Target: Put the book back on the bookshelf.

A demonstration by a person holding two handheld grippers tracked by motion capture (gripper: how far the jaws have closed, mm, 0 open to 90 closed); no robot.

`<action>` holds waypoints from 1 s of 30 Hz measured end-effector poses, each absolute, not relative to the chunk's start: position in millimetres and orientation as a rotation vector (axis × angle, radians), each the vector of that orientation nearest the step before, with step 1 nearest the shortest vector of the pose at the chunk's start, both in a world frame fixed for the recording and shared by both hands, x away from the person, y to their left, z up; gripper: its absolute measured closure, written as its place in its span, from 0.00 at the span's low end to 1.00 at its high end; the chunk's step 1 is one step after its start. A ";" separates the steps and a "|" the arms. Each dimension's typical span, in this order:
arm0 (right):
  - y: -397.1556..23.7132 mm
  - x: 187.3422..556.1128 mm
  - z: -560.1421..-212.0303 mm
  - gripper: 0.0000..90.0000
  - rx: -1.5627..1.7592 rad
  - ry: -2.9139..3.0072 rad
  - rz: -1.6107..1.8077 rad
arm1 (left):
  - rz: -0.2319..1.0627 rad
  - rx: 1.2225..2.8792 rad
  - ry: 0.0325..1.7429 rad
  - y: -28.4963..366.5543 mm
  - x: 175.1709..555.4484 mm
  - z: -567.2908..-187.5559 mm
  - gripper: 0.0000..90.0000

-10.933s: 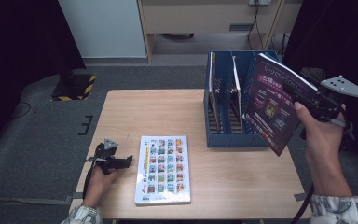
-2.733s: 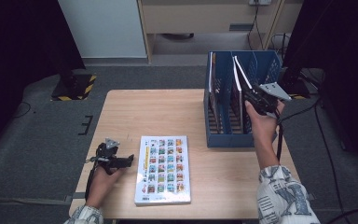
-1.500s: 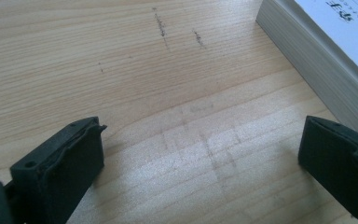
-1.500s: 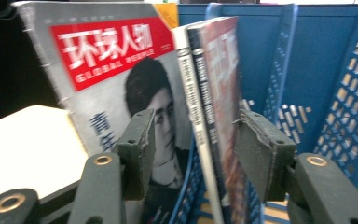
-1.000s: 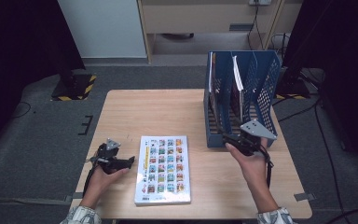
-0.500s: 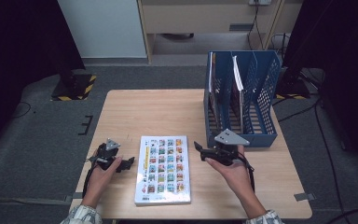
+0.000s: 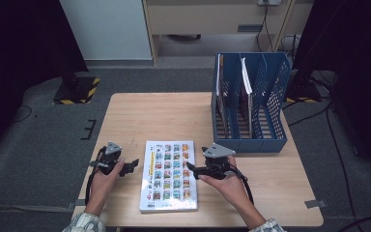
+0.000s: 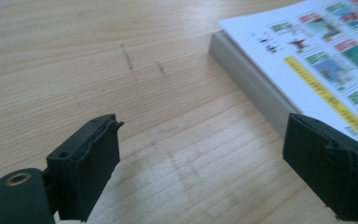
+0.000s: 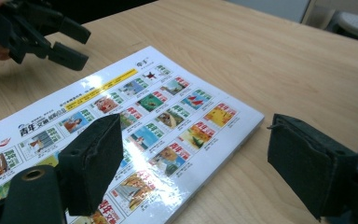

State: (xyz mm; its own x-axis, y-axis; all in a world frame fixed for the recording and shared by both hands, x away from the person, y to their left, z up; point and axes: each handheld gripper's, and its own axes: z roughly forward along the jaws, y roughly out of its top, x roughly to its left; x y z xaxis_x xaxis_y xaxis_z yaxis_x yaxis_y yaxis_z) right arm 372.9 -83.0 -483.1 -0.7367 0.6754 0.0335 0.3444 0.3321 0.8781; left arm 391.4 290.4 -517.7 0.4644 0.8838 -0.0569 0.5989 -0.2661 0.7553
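A thick white book (image 7: 169, 176) with rows of small colour pictures on its cover lies flat near the table's front edge. My left gripper (image 7: 133, 164) rests low on the table just left of it, open. In the left gripper view its jaws (image 8: 209, 163) have just been closing a little, with bare wood between them and the book's corner (image 8: 317, 60) to the right. My right gripper (image 7: 192, 169) hovers open at the book's right edge, its jaws having just widened. In the right gripper view (image 9: 198, 158) the book's corner (image 9: 168, 126) lies between them, untouched.
A blue slotted file rack (image 7: 270, 108) stands at the table's back right with two books (image 7: 243, 77) upright in it. The left gripper (image 9: 37, 32) appears at the far side of the book in the right gripper view. Bare wooden table (image 7: 164, 116) stretches behind the book.
My right hand has come left and down from in front of the rack to the book's right edge. The left hand has stayed put beside the book.
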 end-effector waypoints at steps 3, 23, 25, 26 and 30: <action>-80.7 374.1 -489.0 0.18 0.920 2.305 1.368 | 0.473 1.987 1.213 284.1 387.3 -513.3 0.13; -71.7 384.1 -521.1 0.24 1.023 2.445 1.283 | 0.328 1.996 1.175 240.2 378.7 -512.4 0.44; -71.8 384.1 -521.6 0.24 1.037 2.440 1.283 | 0.331 1.990 1.180 240.2 379.1 -512.5 0.44; -71.2 384.9 -524.0 0.23 1.047 2.445 1.276 | 0.329 2.013 1.181 240.0 380.9 -515.3 0.44; -67.4 384.2 -526.4 0.23 1.028 2.476 1.259 | 0.271 1.997 1.187 243.9 383.5 -521.0 0.43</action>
State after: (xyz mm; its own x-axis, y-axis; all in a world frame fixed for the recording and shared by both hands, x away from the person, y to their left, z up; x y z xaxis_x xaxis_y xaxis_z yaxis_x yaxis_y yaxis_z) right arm 384.2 -67.4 -526.4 -0.7448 0.6518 0.1427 0.4993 0.4026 0.7672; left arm 383.5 243.9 -521.0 0.5409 0.8176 -0.1973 0.6509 -0.2583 0.7139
